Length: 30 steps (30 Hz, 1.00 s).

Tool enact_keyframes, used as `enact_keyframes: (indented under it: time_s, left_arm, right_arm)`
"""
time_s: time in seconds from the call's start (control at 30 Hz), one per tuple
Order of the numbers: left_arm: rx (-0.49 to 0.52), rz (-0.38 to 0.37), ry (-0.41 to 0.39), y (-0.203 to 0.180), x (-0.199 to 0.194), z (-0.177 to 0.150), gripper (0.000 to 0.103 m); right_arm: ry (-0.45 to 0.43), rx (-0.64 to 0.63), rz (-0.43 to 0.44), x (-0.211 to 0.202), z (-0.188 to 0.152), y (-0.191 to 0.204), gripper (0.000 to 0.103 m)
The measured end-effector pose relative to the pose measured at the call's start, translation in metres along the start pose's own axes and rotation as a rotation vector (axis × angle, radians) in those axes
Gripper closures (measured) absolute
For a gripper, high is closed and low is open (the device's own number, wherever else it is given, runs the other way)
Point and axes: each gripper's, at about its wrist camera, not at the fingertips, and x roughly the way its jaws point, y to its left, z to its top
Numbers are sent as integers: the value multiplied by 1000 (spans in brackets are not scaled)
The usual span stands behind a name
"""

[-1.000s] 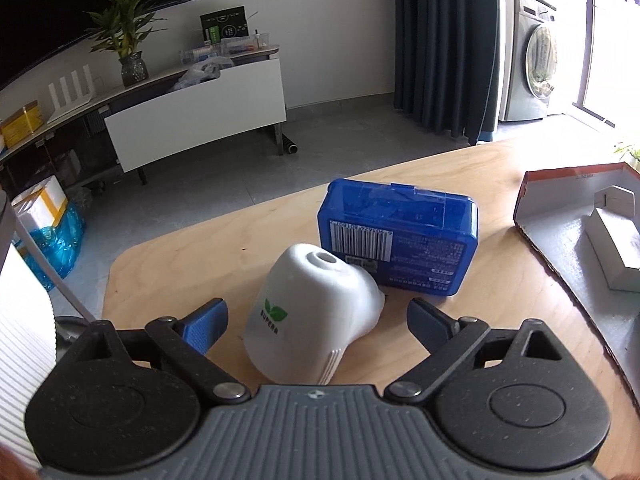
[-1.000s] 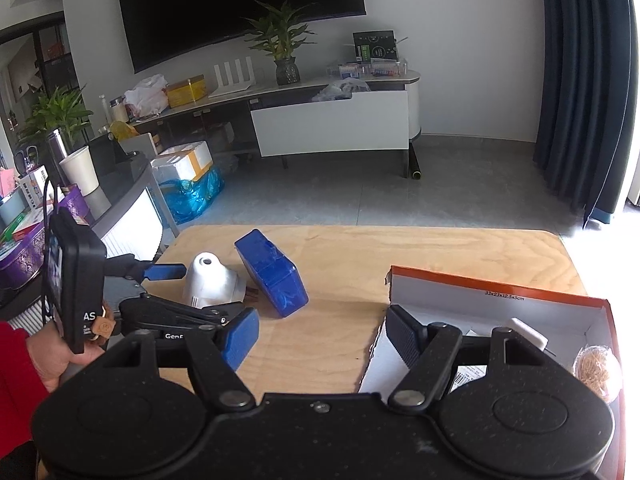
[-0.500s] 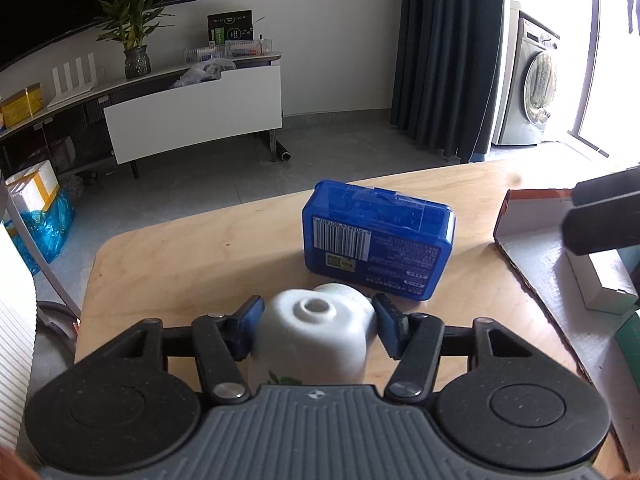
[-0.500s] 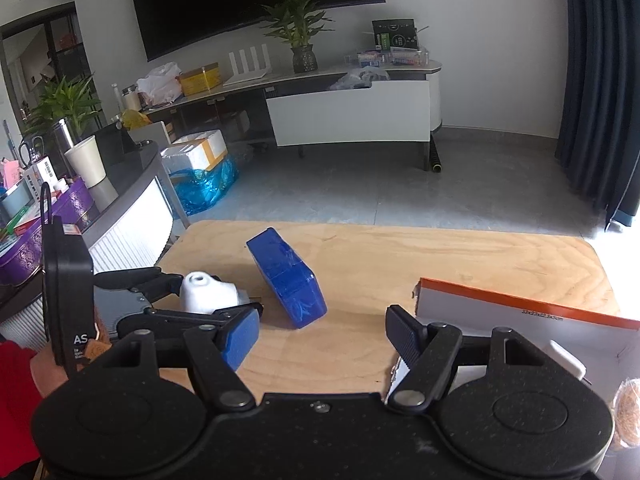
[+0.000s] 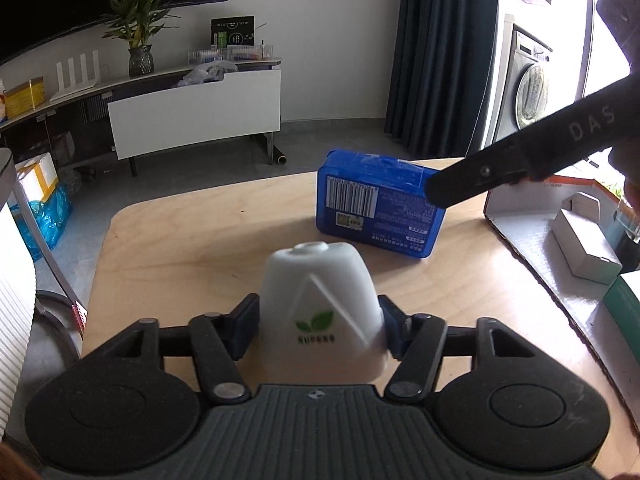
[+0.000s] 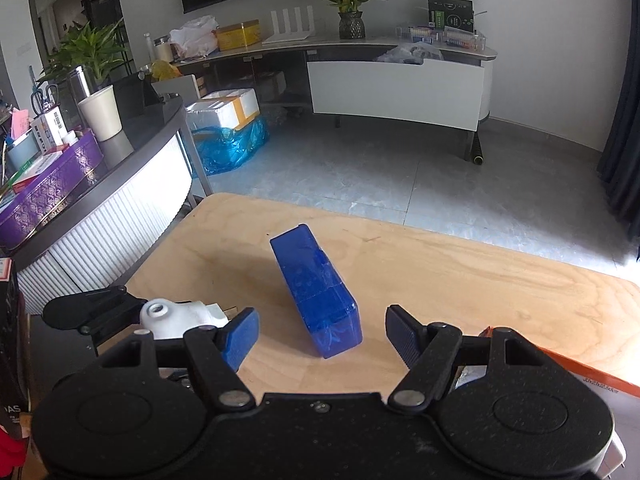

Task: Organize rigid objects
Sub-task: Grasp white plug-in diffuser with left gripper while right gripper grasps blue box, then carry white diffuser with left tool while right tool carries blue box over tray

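Gripping white cap (image 5: 320, 304), blue box (image 5: 380, 204) beyond, bare tabletop (image 5: 180, 240) leftward.

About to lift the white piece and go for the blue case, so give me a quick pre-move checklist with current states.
1. Left gripper gripping the white plastic piece: ok, its fingers have just been closing and now press both flanks.
2. Grip secure enough to lift: cannot tell; the piece flares wider below the fingers.
3. Right gripper open: ok, nothing between its fingers.
4. Blue case lined up with the right gripper: ok, it stands on edge straight ahead, not yet between the fingers.
5. Room in the cardboard box: cannot tell, only part shows, and a white box is already inside.
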Motion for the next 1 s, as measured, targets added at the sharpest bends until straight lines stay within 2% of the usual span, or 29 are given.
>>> enact_keyframes:
  time_s: [0.1, 0.2, 0.37, 0.47, 0.5, 0.53, 0.57, 0.6, 0.77, 1.0]
  left_arm:
    - [-10, -4, 4, 0, 0, 2, 48]
    - [-17, 38, -12, -5, -3, 3, 48]
    - [-103, 93, -37, 2, -8, 13, 48]
    - [-153, 154, -31, 8, -7, 15, 48]
    - [-177, 164, -23, 11, -6, 16, 48]
    - [-200, 172, -17, 14, -6, 17, 48]
    - [-223, 181, -9, 16, -6, 17, 48]
    - [-238, 187, -5, 17, -7, 18, 48]
    - [-265, 220, 2, 13, -17, 24, 48]
    - [-284, 217, -2, -8, -47, 23, 48]
  right_arm:
    - [17, -18, -6, 12, 4, 1, 20]
    - [19, -48, -1, 24, 9, 4, 20]
    - [66, -93, 0, 50, 16, 11, 20]
    - [81, -86, -5, 65, 17, 12, 21]
    - [94, -78, -8, 70, 17, 12, 29]
    - [110, -74, -11, 75, 15, 12, 51]
    - [122, -74, -8, 79, 13, 14, 59]
    - [127, -71, -6, 79, 11, 15, 62]
    - [71, 5, -5, 56, -2, 18, 62]
    - [-7, 40, -19, -8, -22, 33, 62]
